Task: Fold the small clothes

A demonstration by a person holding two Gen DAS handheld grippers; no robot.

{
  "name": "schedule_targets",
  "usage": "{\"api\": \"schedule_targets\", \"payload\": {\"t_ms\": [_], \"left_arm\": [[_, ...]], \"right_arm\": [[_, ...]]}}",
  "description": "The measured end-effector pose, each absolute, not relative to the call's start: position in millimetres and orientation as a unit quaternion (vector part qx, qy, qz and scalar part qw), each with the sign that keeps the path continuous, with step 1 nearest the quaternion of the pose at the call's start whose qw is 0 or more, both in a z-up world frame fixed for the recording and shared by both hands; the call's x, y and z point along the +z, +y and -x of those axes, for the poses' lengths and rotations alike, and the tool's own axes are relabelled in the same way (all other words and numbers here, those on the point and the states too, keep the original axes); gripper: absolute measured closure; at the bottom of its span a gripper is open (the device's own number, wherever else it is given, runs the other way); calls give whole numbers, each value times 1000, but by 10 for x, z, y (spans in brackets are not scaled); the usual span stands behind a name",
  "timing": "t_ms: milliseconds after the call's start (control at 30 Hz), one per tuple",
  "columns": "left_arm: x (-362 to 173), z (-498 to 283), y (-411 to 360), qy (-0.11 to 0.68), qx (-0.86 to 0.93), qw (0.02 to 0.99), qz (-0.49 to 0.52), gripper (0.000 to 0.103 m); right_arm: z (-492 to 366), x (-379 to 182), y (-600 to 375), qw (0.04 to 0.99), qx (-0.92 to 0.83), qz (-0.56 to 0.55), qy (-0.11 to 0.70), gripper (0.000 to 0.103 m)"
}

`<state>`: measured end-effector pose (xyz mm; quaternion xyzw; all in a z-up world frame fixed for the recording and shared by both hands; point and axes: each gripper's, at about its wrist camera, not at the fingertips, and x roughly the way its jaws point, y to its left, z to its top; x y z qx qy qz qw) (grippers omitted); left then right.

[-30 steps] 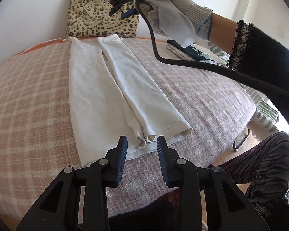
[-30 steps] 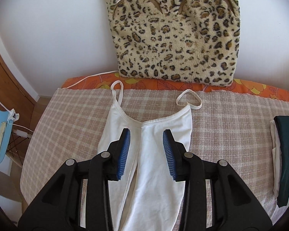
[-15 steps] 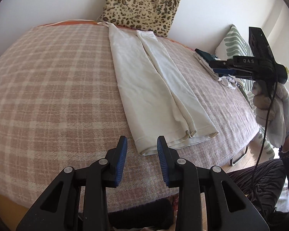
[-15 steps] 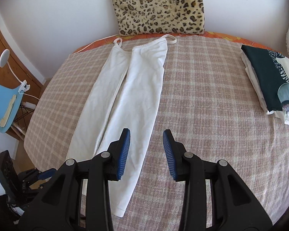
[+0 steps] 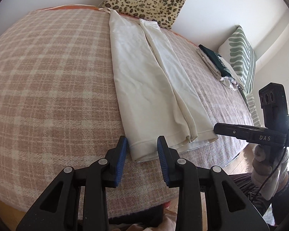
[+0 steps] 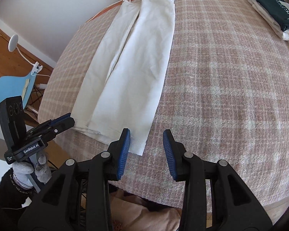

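Observation:
A white strappy top point(image 5: 154, 80) lies flat on the pink checked bed cover point(image 5: 48, 88), both long sides folded in to the middle, straps at the far end. It also shows in the right wrist view point(image 6: 133, 61). My left gripper point(image 5: 142, 144) is open and empty, just above the near left hem corner. My right gripper point(image 6: 146, 138) is open and empty at the near right hem corner. Each gripper shows side-on in the other's view, the right gripper point(image 5: 240, 132) and the left gripper point(image 6: 54, 125), both at the hem.
A leopard-print cushion point(image 5: 146, 0) leans on the wall behind the straps. A stack of folded clothes point(image 6: 273, 9) lies at the bed's right side, next to a green striped pillow point(image 5: 240, 57). A blue chair point(image 6: 11, 84) stands left of the bed.
Both grippers have come back from the far strap end to the near hem and moved closer to the cloth. The top has not moved.

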<state>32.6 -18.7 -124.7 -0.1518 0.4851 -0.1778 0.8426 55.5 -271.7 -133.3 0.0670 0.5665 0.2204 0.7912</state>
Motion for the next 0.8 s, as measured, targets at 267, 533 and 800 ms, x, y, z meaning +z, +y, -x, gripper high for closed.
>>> {"api": "schedule_targets", "payload": {"t_ms": [267, 533, 800], "left_arm": [[-1229, -301, -185, 457, -184, 861, 125, 99], [-1252, -231, -75, 456, -181, 860, 140, 99], [-1284, -237, -23, 462, -162, 862, 130, 95]], "right_arm": [[-495, -1415, -2558, 789, 220, -50, 571, 67], [-430, -1425, -2465, 796, 213, -17, 566, 93], [-414, -1412, -2402, 802, 203, 4, 562, 96]]}}
